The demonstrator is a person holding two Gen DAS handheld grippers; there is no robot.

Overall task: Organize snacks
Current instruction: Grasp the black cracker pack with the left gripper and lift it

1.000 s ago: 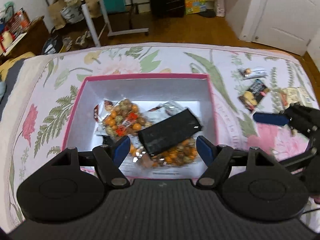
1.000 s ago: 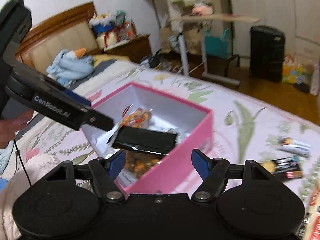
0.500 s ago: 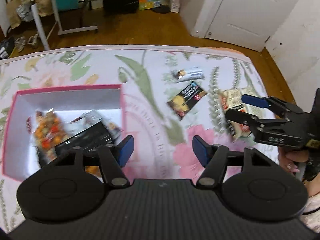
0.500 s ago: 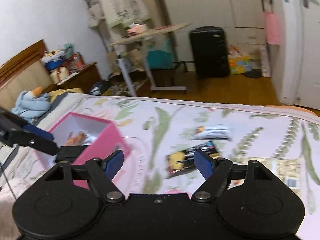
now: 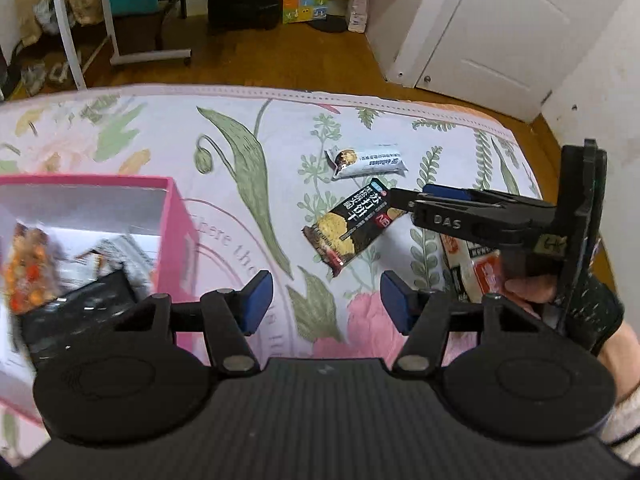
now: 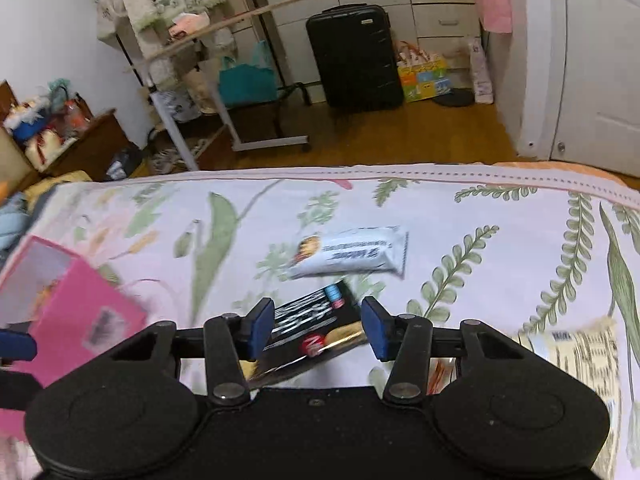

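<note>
Over the floral bed (image 6: pixel 500 216), right gripper (image 6: pixel 318 326) (marked "DAS") spread wide around the black snack packet (image 5: pixel 352 226), not clamping it; left gripper (image 5: pixel 326 300) open, empty, beside the pink box (image 5: pixel 176 216).

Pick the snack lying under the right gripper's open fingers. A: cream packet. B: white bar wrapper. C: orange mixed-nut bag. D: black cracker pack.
D: in the right wrist view the black cracker pack lies under the right gripper, between its spread fingers, while the white bar lies farther off on the bedspread.
</note>
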